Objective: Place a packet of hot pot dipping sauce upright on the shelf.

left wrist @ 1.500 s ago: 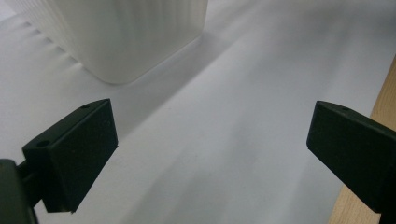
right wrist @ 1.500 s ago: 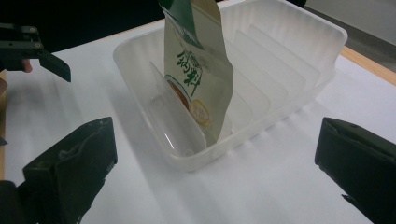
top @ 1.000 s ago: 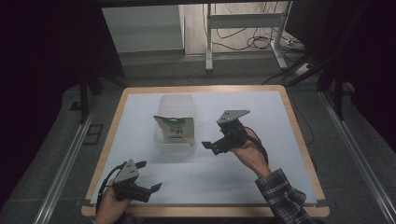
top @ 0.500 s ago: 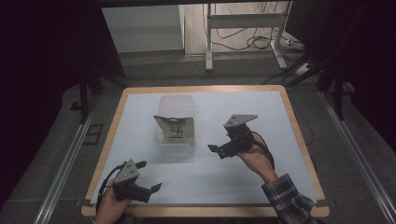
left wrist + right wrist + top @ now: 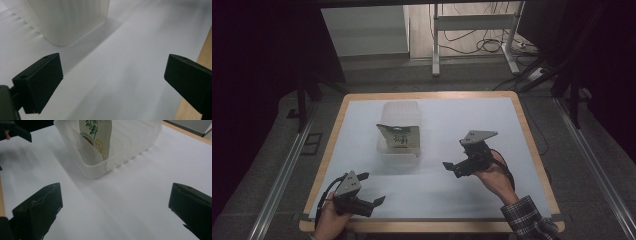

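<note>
Green-printed pouch standing in a clear bin, both tongs released

The pouch [image 5: 399, 136] stands upright in the ribbed translucent bin [image 5: 399, 111]; its green writing is unreadable. The right gripper [image 5: 458, 168], at the bin's 4 o'clock, and the left gripper [image 5: 371, 189], at its 7 o'clock, gape empty over the white table [image 5: 452, 115]

A fixed camera overlooks the table [image 5: 532, 150] from above its near edge; two jaw-mounted cameras, low and close, face the ribbed plastic bin [image 5: 399, 107] [image 5: 67, 20] [image 5: 130, 142] from opposite sides.
</note>
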